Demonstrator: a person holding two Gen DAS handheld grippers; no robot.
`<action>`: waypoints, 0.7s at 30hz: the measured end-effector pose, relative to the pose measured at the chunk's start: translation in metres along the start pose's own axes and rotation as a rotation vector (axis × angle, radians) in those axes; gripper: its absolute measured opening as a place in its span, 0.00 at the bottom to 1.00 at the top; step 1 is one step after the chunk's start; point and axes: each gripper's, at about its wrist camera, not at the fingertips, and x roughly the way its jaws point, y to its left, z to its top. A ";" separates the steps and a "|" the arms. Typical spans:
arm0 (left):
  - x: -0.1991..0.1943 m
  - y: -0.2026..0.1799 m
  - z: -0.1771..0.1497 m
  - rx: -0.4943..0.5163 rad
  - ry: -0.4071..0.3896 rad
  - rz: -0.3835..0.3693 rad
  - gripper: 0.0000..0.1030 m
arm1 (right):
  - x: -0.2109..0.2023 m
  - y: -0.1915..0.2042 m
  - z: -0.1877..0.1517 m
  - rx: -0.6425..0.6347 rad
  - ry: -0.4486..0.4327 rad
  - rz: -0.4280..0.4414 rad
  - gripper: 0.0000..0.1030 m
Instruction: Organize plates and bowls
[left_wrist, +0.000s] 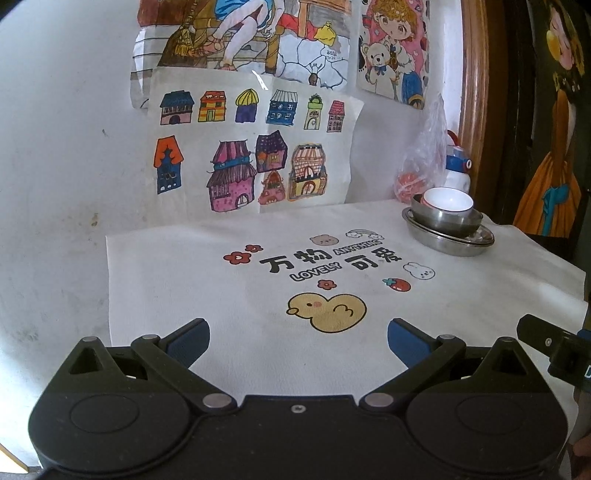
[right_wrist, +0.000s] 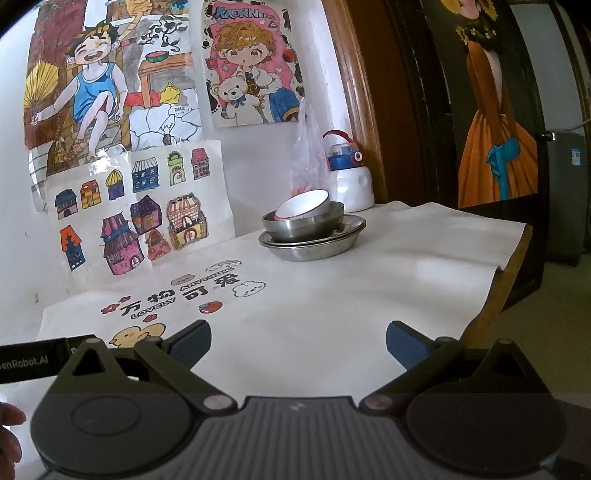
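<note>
A stack of dishes stands at the table's far right corner: steel plates (left_wrist: 452, 243) (right_wrist: 314, 247) at the bottom, a steel bowl (left_wrist: 448, 219) (right_wrist: 303, 223) on them, and a small white bowl (left_wrist: 447, 199) (right_wrist: 304, 205) tilted inside the steel bowl. My left gripper (left_wrist: 298, 341) is open and empty, low over the printed cloth near the front edge, well short of the stack. My right gripper (right_wrist: 298, 341) is also open and empty, over bare white cloth in front of the stack.
A white cloth (left_wrist: 184, 280) with a duck print (left_wrist: 327, 310) covers the table. Behind the stack stand a white and blue bottle (right_wrist: 349, 177) and a plastic bag (right_wrist: 308, 162). Drawings hang on the wall (left_wrist: 55, 147). The table's right edge (right_wrist: 513, 258) drops off beside a wooden door frame (right_wrist: 358, 110).
</note>
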 end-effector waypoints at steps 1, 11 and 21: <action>0.000 0.000 0.000 0.000 0.002 0.002 0.99 | 0.000 0.000 0.000 0.000 0.000 0.000 1.00; 0.000 0.001 -0.001 0.001 0.005 0.004 0.99 | 0.000 0.001 0.000 0.000 0.002 0.000 1.00; 0.000 0.001 0.000 0.002 0.005 0.003 0.99 | 0.000 0.001 -0.001 0.001 0.002 -0.001 1.00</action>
